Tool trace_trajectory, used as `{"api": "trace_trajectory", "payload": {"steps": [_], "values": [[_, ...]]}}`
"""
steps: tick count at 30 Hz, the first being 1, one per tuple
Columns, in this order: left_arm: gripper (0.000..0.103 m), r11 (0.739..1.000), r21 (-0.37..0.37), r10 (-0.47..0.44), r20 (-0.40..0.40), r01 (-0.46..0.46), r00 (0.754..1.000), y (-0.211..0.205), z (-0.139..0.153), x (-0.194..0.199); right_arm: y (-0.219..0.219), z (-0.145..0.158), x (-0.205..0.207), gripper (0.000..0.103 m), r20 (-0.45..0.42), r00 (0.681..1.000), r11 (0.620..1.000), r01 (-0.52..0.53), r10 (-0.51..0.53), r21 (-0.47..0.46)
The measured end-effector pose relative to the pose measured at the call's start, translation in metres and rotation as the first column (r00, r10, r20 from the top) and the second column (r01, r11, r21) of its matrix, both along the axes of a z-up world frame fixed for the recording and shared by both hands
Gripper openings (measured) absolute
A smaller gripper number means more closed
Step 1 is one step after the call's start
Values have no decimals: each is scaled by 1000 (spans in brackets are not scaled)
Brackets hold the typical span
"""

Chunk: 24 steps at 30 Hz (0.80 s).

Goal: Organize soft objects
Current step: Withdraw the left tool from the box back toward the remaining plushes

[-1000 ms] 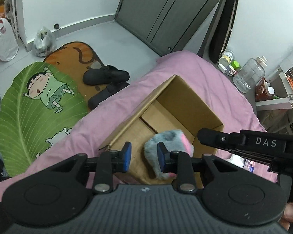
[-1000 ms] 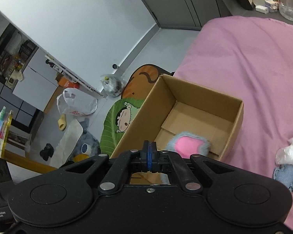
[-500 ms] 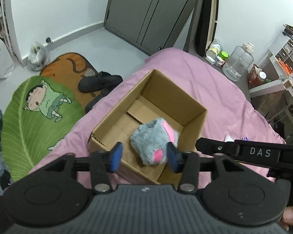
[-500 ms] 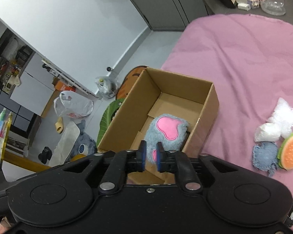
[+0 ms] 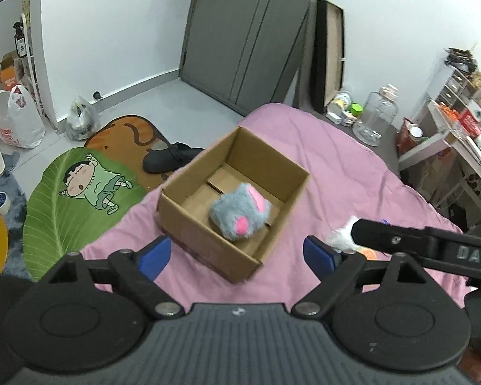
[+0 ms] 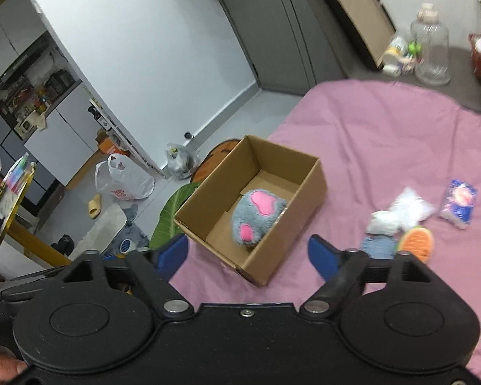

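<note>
Both the left gripper [image 5: 237,253] and right gripper [image 6: 248,253] hang with jaws spread wide, holding nothing, above the open brown cardboard box [image 5: 208,243]. A fluffy grey-and-pink plush paw [image 6: 256,218] lies inside it.

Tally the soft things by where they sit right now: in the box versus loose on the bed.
In the box: 1, the plush paw
Loose on the bed: 4, white bag, blue packet, orange slice toy, blue cloth
Total: 5
</note>
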<state>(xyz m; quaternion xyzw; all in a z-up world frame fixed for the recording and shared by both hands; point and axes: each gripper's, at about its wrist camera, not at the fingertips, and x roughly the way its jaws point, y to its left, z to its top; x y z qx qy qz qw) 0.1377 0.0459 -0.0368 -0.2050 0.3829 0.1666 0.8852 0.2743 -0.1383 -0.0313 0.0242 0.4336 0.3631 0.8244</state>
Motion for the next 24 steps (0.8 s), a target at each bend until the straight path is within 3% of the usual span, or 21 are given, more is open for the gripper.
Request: {"api": "trace_trajectory", "payload": {"steps": [2,13,24], "values": [[90,1000,13,-13,8,13,1000,-11,3,-8,-10,5,-10,93,24,1000,1000,4,-4,-4],[92,994,75,-77,22,76,997,-60,17,-33,-74,11,-46,103,54,995,996,85,-84,-30],[92,989,119,-91,26,87,996,-85,24,-47,-121,11,-58,103,76,987,989,144,-142,-22]]}}
